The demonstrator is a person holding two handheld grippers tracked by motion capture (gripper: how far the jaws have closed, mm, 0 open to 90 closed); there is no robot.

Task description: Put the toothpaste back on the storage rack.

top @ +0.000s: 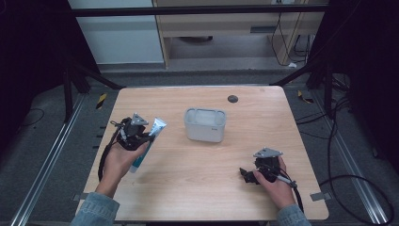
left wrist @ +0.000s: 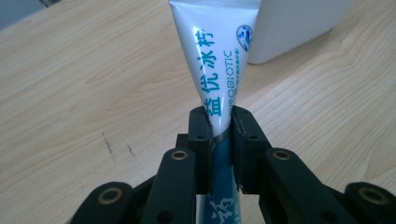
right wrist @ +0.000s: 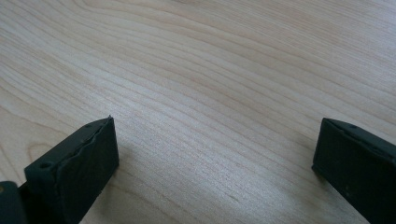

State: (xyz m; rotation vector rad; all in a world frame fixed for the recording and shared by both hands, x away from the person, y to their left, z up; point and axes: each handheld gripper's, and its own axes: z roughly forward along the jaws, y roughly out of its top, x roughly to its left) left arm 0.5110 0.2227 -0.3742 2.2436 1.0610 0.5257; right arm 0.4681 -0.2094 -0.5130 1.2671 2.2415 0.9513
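White-and-teal tube point(left wrist: 215, 70), seemingly printed "PROBIOTIC", is clamped in the left claw point(left wrist: 220, 126); right claw point(right wrist: 215, 154) gapes.

Light wooden table point(top: 197, 165) (small dark disc point(top: 232, 99), perhaps a grommet) under grey tub point(top: 204, 124).

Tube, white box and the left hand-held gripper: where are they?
Tube point(left wrist: 212, 56): left gripper view, printed white body.
White box point(top: 205, 133): high view, front wall.
Left hand-held gripper point(left wrist: 220, 122): left gripper view, between fingertips.

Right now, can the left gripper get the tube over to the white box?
Probably yes. The left gripper is shut on the tube, and bare table lies between it and the white box; nothing stands between.
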